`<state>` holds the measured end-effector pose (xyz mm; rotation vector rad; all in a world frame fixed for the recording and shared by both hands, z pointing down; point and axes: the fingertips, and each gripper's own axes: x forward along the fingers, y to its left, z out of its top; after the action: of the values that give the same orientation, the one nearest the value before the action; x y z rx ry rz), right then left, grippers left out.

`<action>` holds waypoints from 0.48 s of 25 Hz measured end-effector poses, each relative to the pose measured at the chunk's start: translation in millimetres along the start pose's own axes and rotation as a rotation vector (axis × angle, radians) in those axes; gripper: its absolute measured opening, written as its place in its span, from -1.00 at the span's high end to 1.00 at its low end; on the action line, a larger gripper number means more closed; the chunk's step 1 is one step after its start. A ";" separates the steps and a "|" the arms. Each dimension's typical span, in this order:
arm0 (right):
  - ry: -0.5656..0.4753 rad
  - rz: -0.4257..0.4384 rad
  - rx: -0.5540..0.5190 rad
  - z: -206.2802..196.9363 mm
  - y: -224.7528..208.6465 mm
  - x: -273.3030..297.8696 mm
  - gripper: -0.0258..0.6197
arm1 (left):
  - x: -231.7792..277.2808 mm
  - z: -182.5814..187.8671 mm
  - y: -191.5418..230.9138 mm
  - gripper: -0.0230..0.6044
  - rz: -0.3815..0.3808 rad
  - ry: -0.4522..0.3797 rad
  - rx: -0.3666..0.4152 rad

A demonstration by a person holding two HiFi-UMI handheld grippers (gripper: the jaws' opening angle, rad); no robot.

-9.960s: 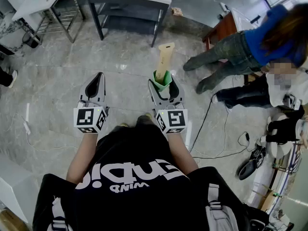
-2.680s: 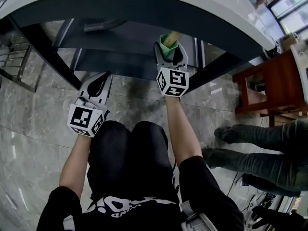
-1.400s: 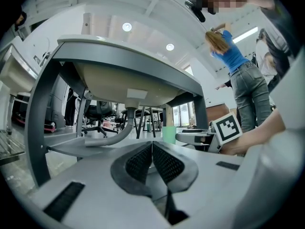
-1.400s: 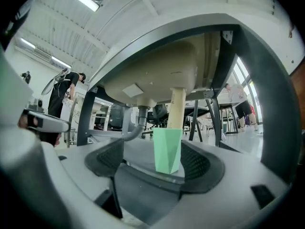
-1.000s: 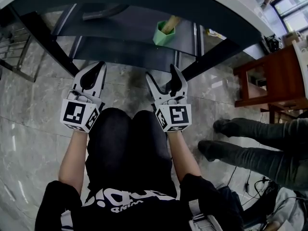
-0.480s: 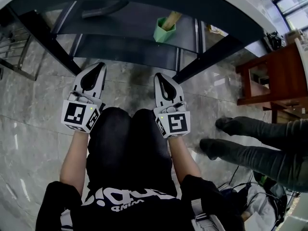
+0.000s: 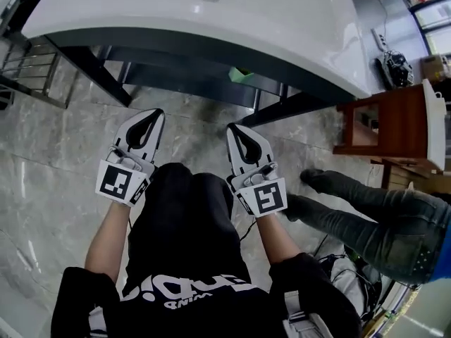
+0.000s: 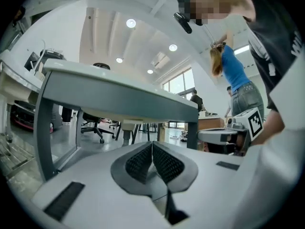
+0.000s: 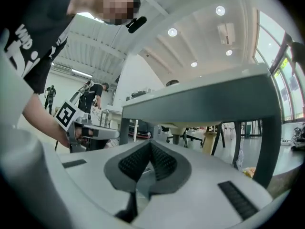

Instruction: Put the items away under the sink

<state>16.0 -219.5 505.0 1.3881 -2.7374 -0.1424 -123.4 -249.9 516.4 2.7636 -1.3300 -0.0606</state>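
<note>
Both tongs are closed and empty. The left tongs (image 7: 149, 113) and right tongs (image 7: 237, 129) are held side by side over the floor, just near of the sink (image 7: 282, 20). Each gripper view shows ribbed pads pressed together with nothing between them, left (image 8: 152, 149) and right (image 9: 150, 149). The green cup (image 7: 241, 73) sits under the sink on the table's lower level, far of the right tongs. Only a sliver of it shows past the sink's near edge, so I cannot tell how squarely it stands. By my reading the stowing step for this cup is done and the hands are free. No other loose item shows in these views, so the next move calls for turning to find one, if any is left, while staying clear of the bystander's legs (image 7: 366, 210) at right.
</note>
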 end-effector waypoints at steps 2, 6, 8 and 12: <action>0.022 0.011 0.028 48.4 1.0 -4.1 0.86 | -7.6 42.0 -5.0 0.86 0.002 0.038 -0.025; 0.092 0.009 0.061 137.7 6.0 -25.4 0.86 | -18.4 137.0 -38.8 0.86 -0.067 0.109 -0.028; 0.116 -0.001 0.088 184.3 6.1 -39.9 0.86 | -24.5 190.4 -56.2 0.86 -0.097 0.123 -0.024; 0.117 -0.024 0.134 273.3 3.9 -62.1 0.86 | -29.6 285.5 -80.8 0.86 -0.133 0.141 -0.015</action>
<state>21.3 -153.1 232.7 1.4125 -2.6777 0.1193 -98.3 -190.7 225.2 2.7811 -1.1080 0.1149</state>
